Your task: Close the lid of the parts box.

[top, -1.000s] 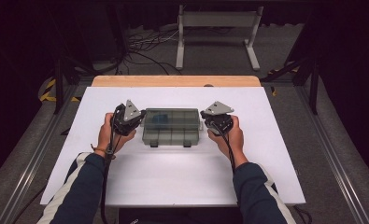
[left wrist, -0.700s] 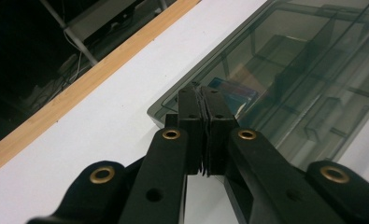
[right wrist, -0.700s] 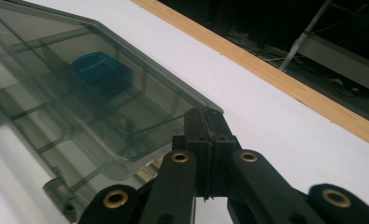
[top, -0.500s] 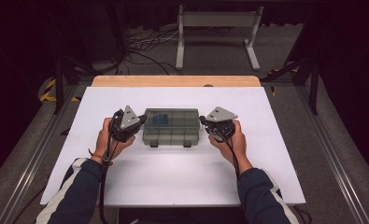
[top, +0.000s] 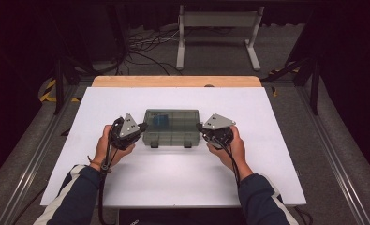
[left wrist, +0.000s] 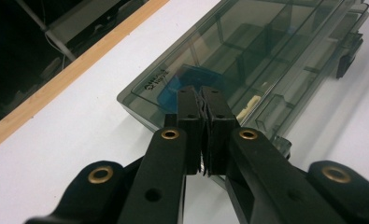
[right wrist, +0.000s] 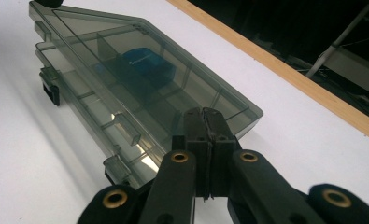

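Observation:
A smoky see-through compartment box [top: 172, 126] lies with its lid down in the middle of the white table [top: 173, 183]. A blue object [top: 161, 121] rests inside, in a far-left compartment; I also see the blue object [left wrist: 175, 86] [right wrist: 142, 61] through the lid in both gripper views. My left gripper [top: 143, 126] is shut, its tips against the box's left end [left wrist: 145, 105]. My right gripper [top: 199, 127] is shut too, tips at the box's right end [right wrist: 240, 116]. Two dark latches [top: 153, 146] sit on the near side.
A wooden strip [top: 175, 81] runs along the table's far edge. Beyond it stand a grey metal stand [top: 218, 23] and cables [top: 145, 44] on the floor. Metal rails [top: 342, 173] flank the table. White surface lies open in front of the box.
Both hands have come slightly nearer and lower, and the box has come toward the person with them. The jaws remain closed at the box's ends.

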A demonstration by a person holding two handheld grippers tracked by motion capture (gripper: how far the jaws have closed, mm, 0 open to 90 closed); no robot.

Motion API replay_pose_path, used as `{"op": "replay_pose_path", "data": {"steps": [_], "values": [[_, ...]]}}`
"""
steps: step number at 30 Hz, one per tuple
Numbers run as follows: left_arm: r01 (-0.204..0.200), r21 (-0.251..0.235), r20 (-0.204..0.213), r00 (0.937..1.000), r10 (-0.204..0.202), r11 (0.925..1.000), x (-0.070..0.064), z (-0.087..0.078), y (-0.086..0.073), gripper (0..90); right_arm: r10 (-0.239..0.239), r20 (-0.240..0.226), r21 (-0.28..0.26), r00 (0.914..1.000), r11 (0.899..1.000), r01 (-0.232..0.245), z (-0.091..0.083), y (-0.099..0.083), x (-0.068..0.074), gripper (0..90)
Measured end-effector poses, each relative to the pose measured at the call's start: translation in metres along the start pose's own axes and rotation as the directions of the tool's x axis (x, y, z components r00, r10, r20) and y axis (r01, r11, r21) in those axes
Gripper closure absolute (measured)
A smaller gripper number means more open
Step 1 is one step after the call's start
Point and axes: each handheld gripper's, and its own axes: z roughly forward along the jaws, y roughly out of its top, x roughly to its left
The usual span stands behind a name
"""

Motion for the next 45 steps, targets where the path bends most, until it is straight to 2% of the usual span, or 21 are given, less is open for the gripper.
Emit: {"op": "replay_pose_path", "data": {"steps": [3,7,10,31,45], "values": [[0.01,-0.003,0.009,0.9999,-0.01,0.9999,-0.003,0.001,-0.004,87.3,-0.003,-0.006,0.006,1.0,1.0,0.003,0.002,-0.002,0.002,90.0],[0.004,0.0,0.008,1.0,-0.004,1.0,-0.004,0.001,-0.006,87.4,-0.005,-0.01,0.014,0.9999,1.0,0.005,0.003,-0.005,0.004,90.0],[0.017,-0.007,0.015,0.9998,-0.017,0.9998,-0.006,0.001,-0.007,87.3,-0.005,-0.012,0.018,0.9999,1.0,0.005,0.004,-0.007,0.005,90.0],[0.026,0.001,0.044,0.9987,-0.026,0.9997,-0.012,0.009,-0.017,87.2,-0.001,-0.023,0.051,0.9997,0.999,0.002,0.012,-0.02,0.01,90.0],[0.04,-0.002,0.058,0.9975,-0.04,0.9992,-0.013,0.013,-0.022,87.8,0.01,-0.028,0.041,0.9995,0.999,-0.009,0.014,-0.025,0.011,90.0]]}}
